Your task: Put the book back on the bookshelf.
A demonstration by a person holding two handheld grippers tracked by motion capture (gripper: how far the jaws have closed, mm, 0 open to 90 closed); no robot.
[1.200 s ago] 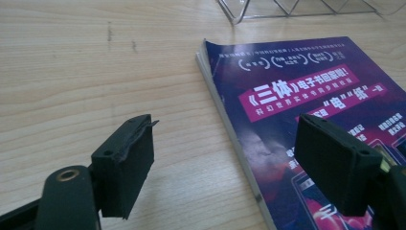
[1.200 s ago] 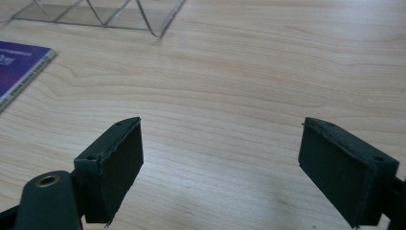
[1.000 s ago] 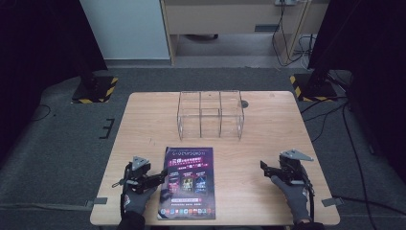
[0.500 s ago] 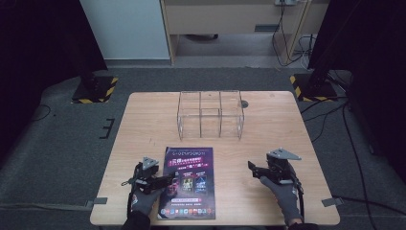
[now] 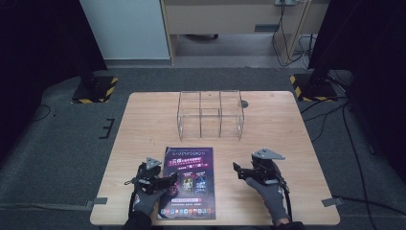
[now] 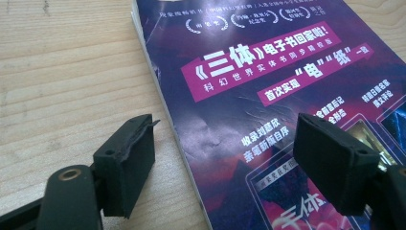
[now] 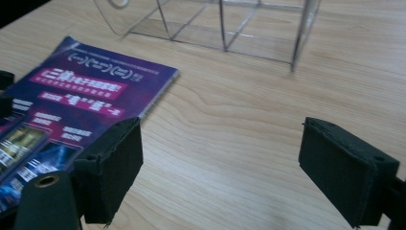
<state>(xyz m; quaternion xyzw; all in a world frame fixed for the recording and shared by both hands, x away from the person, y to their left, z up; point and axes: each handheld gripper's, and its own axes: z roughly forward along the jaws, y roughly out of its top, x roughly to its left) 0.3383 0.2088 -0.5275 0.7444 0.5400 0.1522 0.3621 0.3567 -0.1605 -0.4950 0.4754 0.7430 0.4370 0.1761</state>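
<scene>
Left gripper (image 5: 173, 181) spread, straddling purple booklet (image 5: 187, 182) edge on desk (image 5: 143, 124); right gripper (image 5: 238, 169) spread beside it.

The high view looks forward and down over the whole counter (image 5: 287, 124). Each gripper view sits low and close to the counter, looking along its own tongs. All three views share the purple magazine (image 5: 187, 184) (image 6: 268, 96) (image 7: 81, 100); the right gripper view and the high view also share the clear acrylic organizer (image 7: 225, 24) (image 5: 210, 115).
</scene>
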